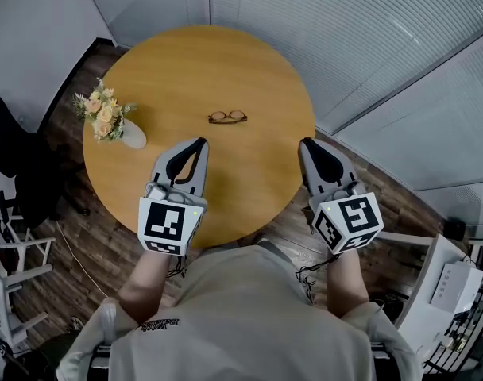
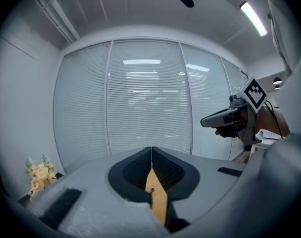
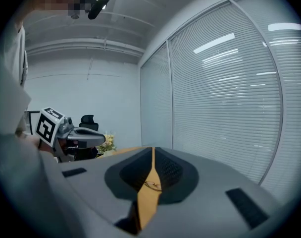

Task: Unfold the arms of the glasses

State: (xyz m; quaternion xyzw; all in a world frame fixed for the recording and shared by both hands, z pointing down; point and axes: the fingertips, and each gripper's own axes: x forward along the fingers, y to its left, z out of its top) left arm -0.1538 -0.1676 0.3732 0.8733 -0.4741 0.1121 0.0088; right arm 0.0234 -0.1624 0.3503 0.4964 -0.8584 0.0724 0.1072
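Head view showing glasses [image 1: 227, 117] lying mid-counter [image 1: 202, 62], well apart from both grippers. Left gripper [image 1: 198, 143] jaws sitting together, gripping nothing. Right gripper [image 1: 307, 144] jaws likewise together, empty.

Step in hand, by judgement: approaching glasses. Recommending:
- opening jaws before arriving
- one gripper steadying frame near bridge
- other gripper catching arm tip, swinging it outward slowly

Glasses looking thin, dark-rimmed and light. Arms apparently lying folded, none sticking out.
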